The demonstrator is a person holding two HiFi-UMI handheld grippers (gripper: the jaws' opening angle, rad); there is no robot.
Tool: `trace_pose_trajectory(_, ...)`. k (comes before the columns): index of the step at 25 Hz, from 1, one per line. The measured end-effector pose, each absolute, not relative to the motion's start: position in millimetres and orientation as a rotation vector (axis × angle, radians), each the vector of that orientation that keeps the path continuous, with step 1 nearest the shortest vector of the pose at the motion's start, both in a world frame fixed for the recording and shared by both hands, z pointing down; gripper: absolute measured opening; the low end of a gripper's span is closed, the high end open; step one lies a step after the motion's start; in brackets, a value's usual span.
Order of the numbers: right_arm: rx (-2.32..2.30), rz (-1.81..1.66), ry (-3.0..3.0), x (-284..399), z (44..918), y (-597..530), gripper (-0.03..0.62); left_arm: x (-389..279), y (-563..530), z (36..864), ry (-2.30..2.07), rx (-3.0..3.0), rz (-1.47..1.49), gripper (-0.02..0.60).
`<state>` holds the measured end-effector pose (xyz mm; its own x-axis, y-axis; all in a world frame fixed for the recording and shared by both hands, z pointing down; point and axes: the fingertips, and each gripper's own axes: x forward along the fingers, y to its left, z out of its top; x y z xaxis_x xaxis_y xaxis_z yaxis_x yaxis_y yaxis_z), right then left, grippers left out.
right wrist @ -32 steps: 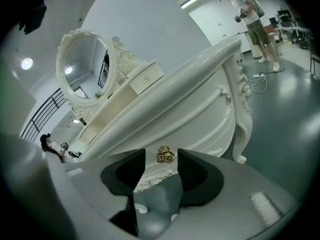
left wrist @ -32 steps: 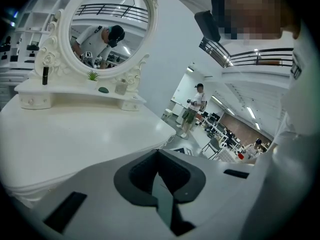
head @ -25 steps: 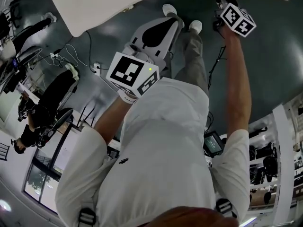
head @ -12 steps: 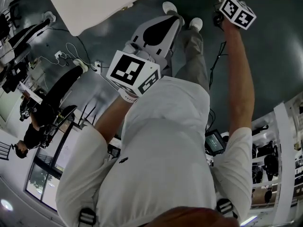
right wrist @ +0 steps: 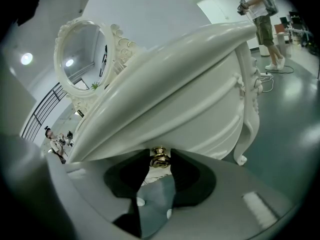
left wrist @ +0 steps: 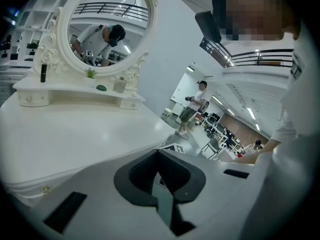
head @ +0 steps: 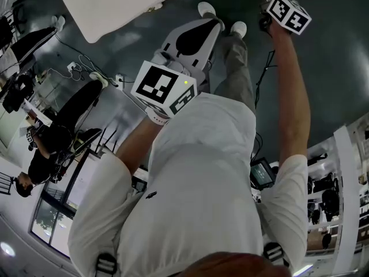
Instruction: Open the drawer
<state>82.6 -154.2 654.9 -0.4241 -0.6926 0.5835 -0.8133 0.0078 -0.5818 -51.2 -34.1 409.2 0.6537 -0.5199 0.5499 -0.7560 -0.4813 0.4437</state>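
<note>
Brass marked the spot: a small round knob (right wrist: 160,159) on the curved white drawer (right wrist: 200,114), just under the overhanging top of the white bench (right wrist: 165,59). The drawer sat closed in the bench's front. The right gripper (right wrist: 160,154) had its dark fingers (right wrist: 131,171) on either side of the knob, and they were closing, their tips against its sides. In the head view this gripper was held out at arm's length to the bench's edge, ahead of the person's feet.

The left gripper (left wrist: 159,151) hung well apart from the drawer, close to the person's body, and looked across the bench top. Its fingers (left wrist: 142,174) were clenched together with nothing between them. Beyond it an oval mirror (left wrist: 107,29) in a carved white frame stood at the back of the bench.
</note>
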Motion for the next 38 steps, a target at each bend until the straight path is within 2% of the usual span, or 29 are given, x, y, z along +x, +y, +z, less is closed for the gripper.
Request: trace_pose_trajectory(38, 1.574, 1.415, -2.084, 101.8, 661.4, -47.1, 0.140, -24.1, -11.7, 405.1, -0.957, 2.220, 0.433, 0.009)
